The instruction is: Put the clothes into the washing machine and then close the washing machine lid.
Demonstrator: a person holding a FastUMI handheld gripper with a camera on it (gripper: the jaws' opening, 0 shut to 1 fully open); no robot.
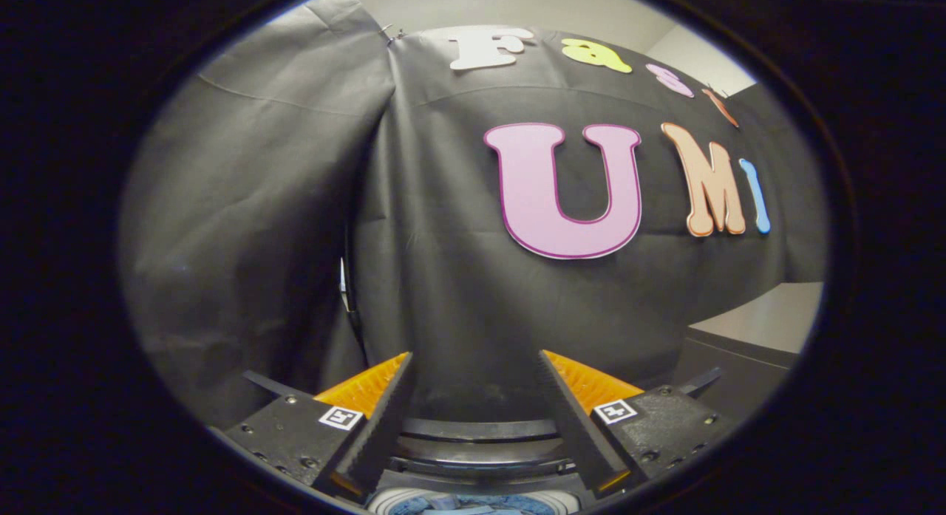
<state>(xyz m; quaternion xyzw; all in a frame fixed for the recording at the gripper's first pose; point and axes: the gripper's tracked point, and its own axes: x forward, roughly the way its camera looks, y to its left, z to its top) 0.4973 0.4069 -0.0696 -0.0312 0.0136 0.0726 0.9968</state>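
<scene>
Gripper [473, 397] at the bottom centre of the frame, fingers spread wide apart, released, nothing between them. Each finger [380, 419] has a ribbed pad on its inner face and a small square marker tag on its mount.

Below and between the finger bases, at the very bottom of the frame: washing machine [480, 445] seen from above, mostly cut off. Round white rim of the opening visible, with a bit of blue clothes [473, 505] inside the tub, partly hidden by the fingers and the frame edge; hard to make out what garment. Dark curved lid [480, 429] just beyond the opening, between the fingers, looks raised, but its exact angle is hard to tell.

Clothes lie under the gripper, not touched by either finger.

Beyond: black cloth wall [443, 227] across the middle of the frame, with folds and a seam in the left half. Lower right: corner of a grey table [768, 319], cut off.
</scene>
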